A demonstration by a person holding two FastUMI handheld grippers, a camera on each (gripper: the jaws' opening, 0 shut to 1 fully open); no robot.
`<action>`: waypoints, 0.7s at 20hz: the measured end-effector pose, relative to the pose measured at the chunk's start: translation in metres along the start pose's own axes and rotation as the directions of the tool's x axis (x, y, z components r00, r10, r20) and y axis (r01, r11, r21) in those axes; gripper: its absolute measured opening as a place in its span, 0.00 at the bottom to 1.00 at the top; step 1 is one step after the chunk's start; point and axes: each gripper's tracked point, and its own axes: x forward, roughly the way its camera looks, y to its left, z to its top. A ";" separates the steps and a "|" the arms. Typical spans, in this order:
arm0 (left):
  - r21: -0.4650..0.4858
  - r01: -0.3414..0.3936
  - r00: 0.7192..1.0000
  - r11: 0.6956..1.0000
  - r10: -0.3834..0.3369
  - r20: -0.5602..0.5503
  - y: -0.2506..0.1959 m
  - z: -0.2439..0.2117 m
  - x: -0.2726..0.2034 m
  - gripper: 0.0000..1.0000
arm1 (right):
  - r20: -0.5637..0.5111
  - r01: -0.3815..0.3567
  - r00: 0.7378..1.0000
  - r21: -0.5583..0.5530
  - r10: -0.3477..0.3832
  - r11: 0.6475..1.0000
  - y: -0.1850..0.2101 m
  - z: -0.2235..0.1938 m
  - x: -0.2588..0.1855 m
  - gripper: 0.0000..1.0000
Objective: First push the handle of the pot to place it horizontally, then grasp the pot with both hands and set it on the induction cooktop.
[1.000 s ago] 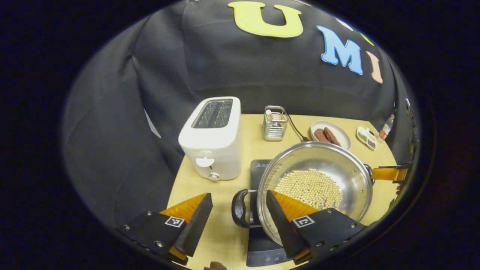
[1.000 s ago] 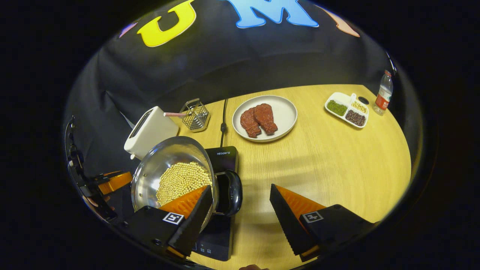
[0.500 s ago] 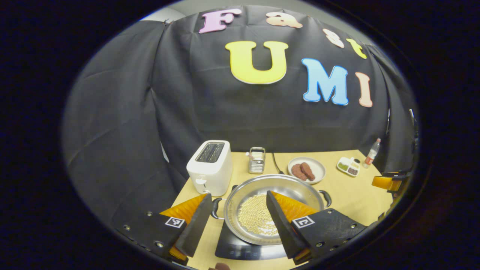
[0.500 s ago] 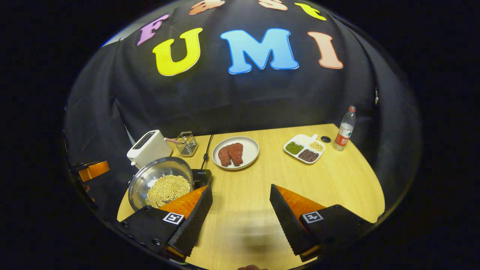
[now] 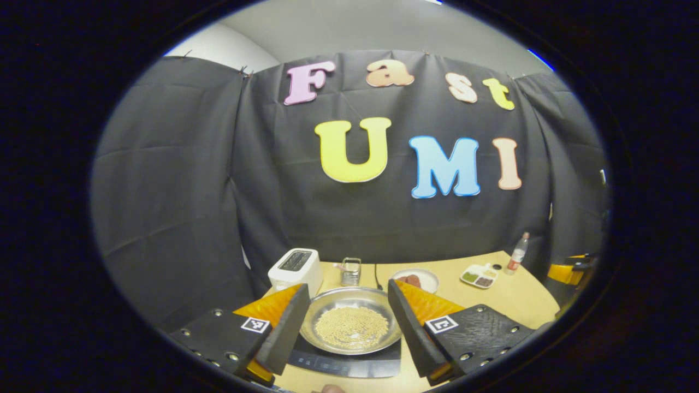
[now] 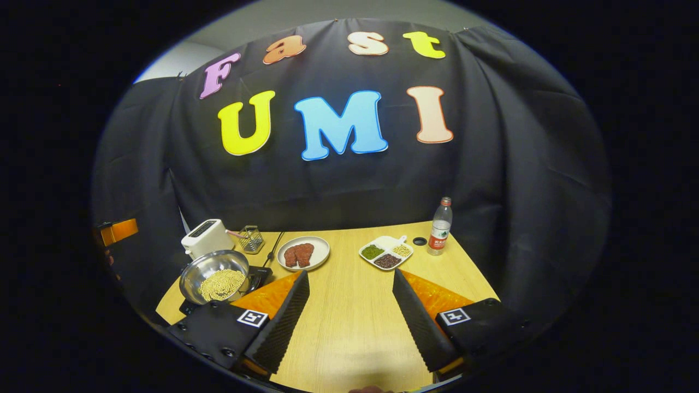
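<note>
The pot [image 5: 351,326] is sitting on the induction cooktop [image 5: 349,364], its handles hidden; the left tool [image 5: 345,327] and right tool [image 6: 349,319] are gaping wide, gripping nothing.

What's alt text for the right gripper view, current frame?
The right gripper hangs open above a wooden table, holding nothing. At far left a steel pot of pale beans sits on a black induction cooktop. Behind stand a white toaster, a plate of meat, a divided dish and a bottle.
</note>
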 end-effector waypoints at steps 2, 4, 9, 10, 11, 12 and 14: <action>-0.012 -0.004 1.000 1.000 0.004 0.026 -0.025 0.006 -0.025 0.85 | 0.039 0.019 0.999 -0.009 -0.019 1.000 -0.025 0.006 -0.020 0.98; -0.039 0.002 0.999 0.999 0.000 0.048 -0.050 0.011 -0.048 0.85 | 0.063 0.026 0.998 0.012 -0.026 1.000 -0.044 0.011 -0.041 0.98; -0.061 0.001 0.993 0.998 0.006 0.118 -0.088 0.033 -0.099 0.87 | 0.149 0.050 0.987 0.091 -0.063 0.995 -0.092 0.032 -0.093 0.98; -0.067 0.006 0.992 0.998 0.002 0.126 -0.098 0.036 -0.108 0.85 | 0.162 0.051 0.985 0.098 -0.066 0.994 -0.100 0.035 -0.102 0.98; -0.075 0.001 0.991 0.997 0.009 0.133 -0.104 0.035 -0.117 0.85 | 0.175 0.053 0.982 0.099 -0.070 0.994 -0.108 0.035 -0.112 0.98; -0.086 -0.004 0.990 0.996 0.016 0.139 -0.109 0.034 -0.123 0.85 | 0.183 0.060 0.980 0.099 -0.078 0.993 -0.117 0.034 -0.120 0.98; -0.109 -0.009 0.990 0.994 0.024 0.137 -0.122 0.028 -0.137 0.85 | 0.179 0.075 0.979 0.109 -0.094 0.991 -0.132 0.028 -0.132 0.97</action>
